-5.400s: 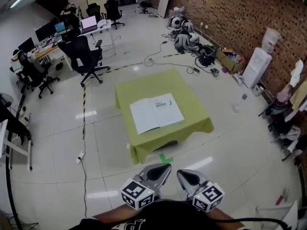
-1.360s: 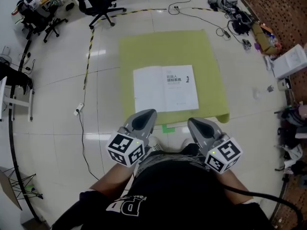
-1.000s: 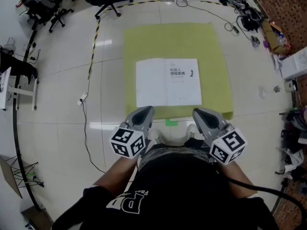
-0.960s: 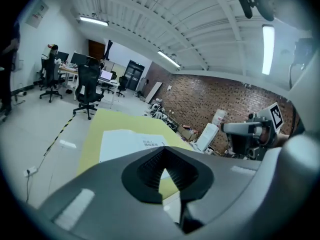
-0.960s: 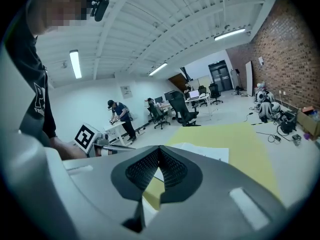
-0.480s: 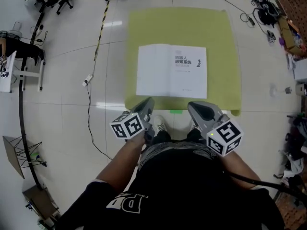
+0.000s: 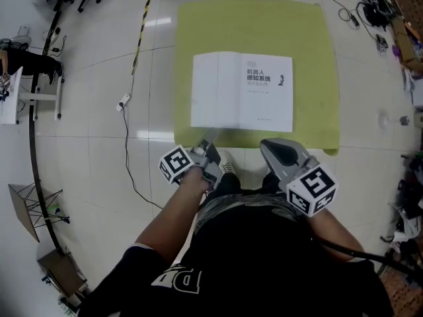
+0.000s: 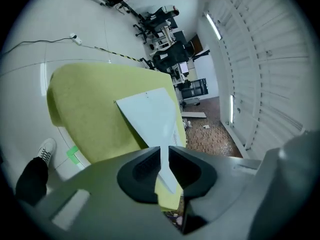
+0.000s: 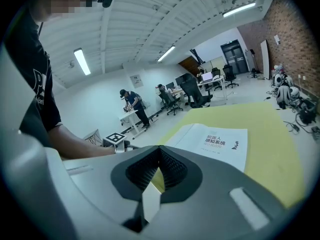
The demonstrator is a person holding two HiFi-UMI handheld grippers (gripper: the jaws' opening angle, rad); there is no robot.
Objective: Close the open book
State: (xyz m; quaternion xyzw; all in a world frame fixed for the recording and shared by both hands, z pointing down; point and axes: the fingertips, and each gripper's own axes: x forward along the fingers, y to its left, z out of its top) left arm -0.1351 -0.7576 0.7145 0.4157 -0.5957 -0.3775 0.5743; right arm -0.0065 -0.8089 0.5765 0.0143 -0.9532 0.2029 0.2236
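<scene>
Head view shows the left gripper (image 7: 208, 145), jaws a crack apart and empty, now reached forward to the near left corner of the open book (image 7: 242, 89), which lies flat on the yellow-green table (image 7: 317, 58). The closing likely starts here. The right gripper (image 7: 269, 147) hangs back, clenched on nothing. Bare cloth borders every page edge, leaving room to swing a cover.

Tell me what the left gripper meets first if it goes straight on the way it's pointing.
Most likely the open book: the left gripper points at its near left corner, seen through the narrow gap between the jaws. Depth is unclear; the near edge of the green tablecloth could come first.
</scene>
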